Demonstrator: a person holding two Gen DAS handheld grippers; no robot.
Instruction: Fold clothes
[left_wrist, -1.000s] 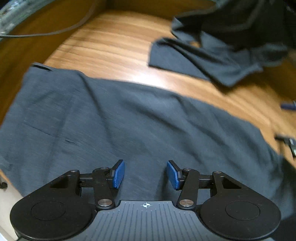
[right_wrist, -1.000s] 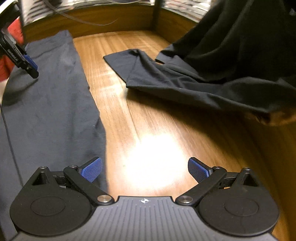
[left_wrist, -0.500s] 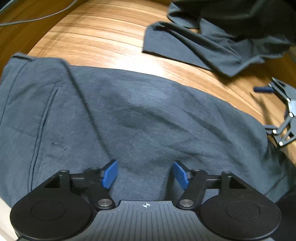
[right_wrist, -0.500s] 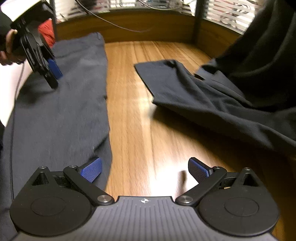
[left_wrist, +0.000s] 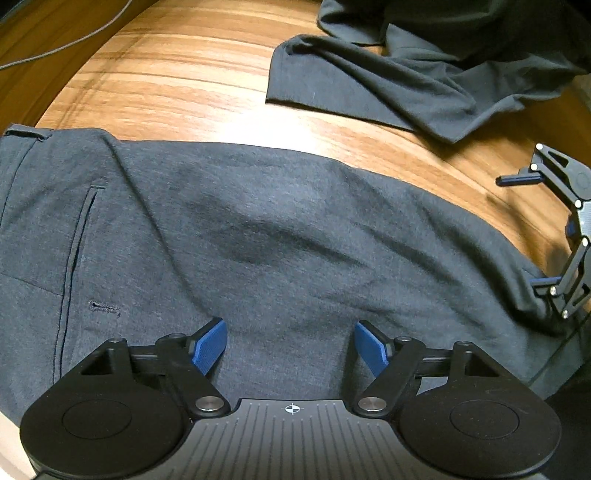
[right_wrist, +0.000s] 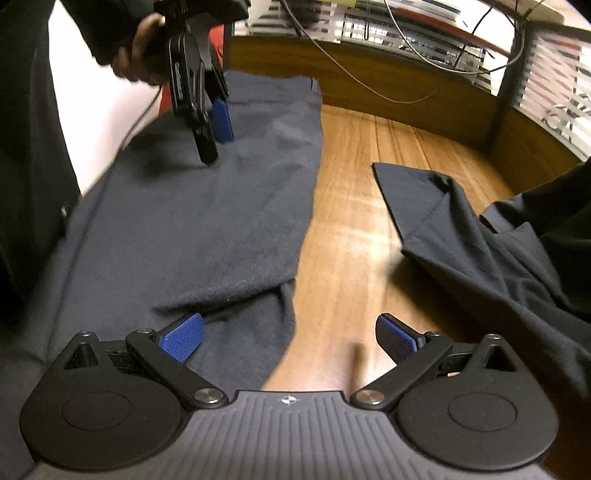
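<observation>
Since 1 s earlier the left gripper (left_wrist: 290, 341) had come lower and nearer over the flat dark grey trousers (left_wrist: 280, 236), its jaws spread a bit wider, w/ nothing between them. Trousers lay spread across the near part of the wooden tabletop (left_wrist: 177, 85), pocket slit to the left, cloth directly under the blue pads. Right gripper (right_wrist: 290, 338) had swung toward the leg end; jaws wide apart, left pad at a fold of the hem, right pad over bare wood. Crumpled dark shirt (right_wrist: 480, 243) lay apart, farther back.
</observation>
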